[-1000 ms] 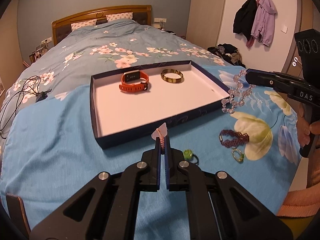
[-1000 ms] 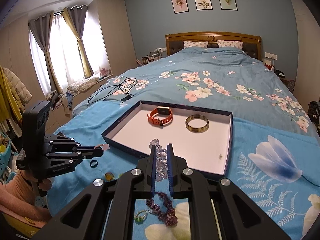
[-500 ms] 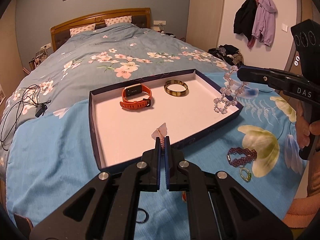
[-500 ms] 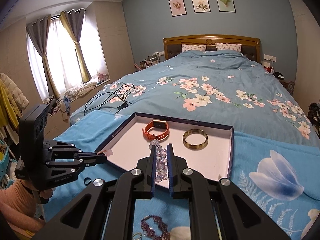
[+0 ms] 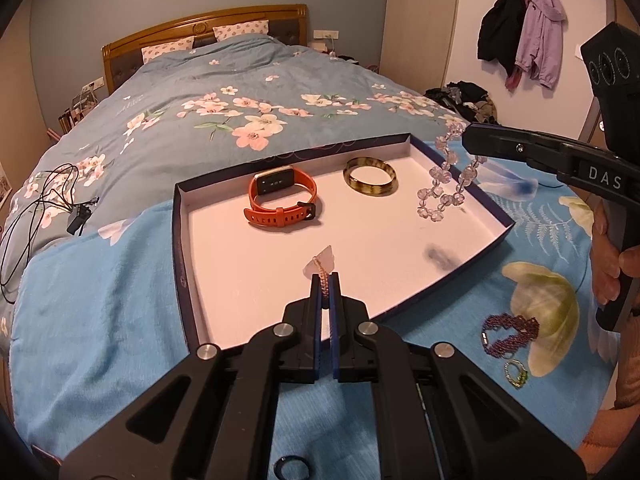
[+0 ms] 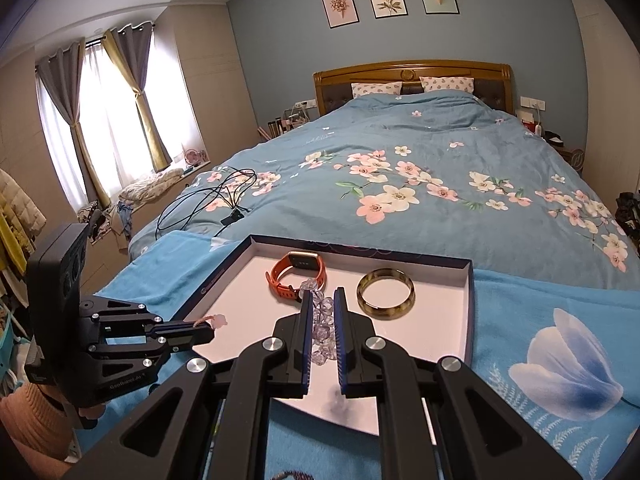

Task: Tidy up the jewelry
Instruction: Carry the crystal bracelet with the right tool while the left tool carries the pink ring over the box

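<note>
Tools (image 5: pixel 326 280) (image 6: pixel 322 300) level above tray (image 5: pixel 182 216), gripping pink charm (image 5: pixel 320 266), crystal beads (image 5: pixel 440 196).

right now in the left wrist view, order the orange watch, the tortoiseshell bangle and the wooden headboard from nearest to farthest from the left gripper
1. orange watch, in the tray, slightly left of the left gripper.
2. tortoiseshell bangle, in the tray, to the right.
3. wooden headboard, at the bed's far end.

Blue-grey far wall (image 6: pixel 280 40), three framed prints (image 6: pixel 390 2), wooden headboard (image 6: pixel 412 74), floral bedspread (image 6: pixel 400 168), curtained bright window (image 6: pixel 108 120) left, coats on hooks (image 5: pixel 520 36) right.
</note>
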`<state>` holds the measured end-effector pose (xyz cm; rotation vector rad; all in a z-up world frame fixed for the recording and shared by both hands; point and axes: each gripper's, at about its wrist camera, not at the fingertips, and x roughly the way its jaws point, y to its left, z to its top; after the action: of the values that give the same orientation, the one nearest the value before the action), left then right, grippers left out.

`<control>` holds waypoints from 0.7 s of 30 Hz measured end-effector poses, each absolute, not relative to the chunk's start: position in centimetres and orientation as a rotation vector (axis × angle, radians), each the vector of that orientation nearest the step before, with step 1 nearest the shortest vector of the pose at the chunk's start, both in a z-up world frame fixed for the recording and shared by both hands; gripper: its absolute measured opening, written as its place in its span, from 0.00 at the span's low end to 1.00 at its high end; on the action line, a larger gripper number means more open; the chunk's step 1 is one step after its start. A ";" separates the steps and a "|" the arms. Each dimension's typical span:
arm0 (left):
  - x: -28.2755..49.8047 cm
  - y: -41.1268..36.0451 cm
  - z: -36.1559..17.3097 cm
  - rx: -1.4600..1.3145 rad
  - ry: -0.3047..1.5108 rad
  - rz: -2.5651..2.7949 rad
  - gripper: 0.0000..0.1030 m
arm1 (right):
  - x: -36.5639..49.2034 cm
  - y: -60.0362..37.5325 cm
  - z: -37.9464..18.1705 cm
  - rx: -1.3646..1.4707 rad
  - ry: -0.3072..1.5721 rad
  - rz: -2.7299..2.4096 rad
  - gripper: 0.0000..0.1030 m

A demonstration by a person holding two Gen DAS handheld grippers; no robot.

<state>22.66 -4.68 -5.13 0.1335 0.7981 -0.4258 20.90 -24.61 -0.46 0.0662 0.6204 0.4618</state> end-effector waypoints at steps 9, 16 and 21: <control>25.2 -4.7 -6.2 0.114 0.858 -0.415 0.03 | 23.3 -23.8 -1.7 0.095 0.653 0.460 0.08; 27.0 -5.0 -6.8 0.121 0.876 -0.394 0.04 | 25.5 -23.7 -2.8 0.140 0.686 0.466 0.08; 28.1 -5.2 -7.5 0.120 0.905 -0.396 0.04 | 26.5 -24.5 -4.0 0.162 0.725 0.437 0.08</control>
<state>28.06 -5.18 -7.46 0.1205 0.9051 -0.3958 26.46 -24.46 -4.04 0.1616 0.7253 0.4368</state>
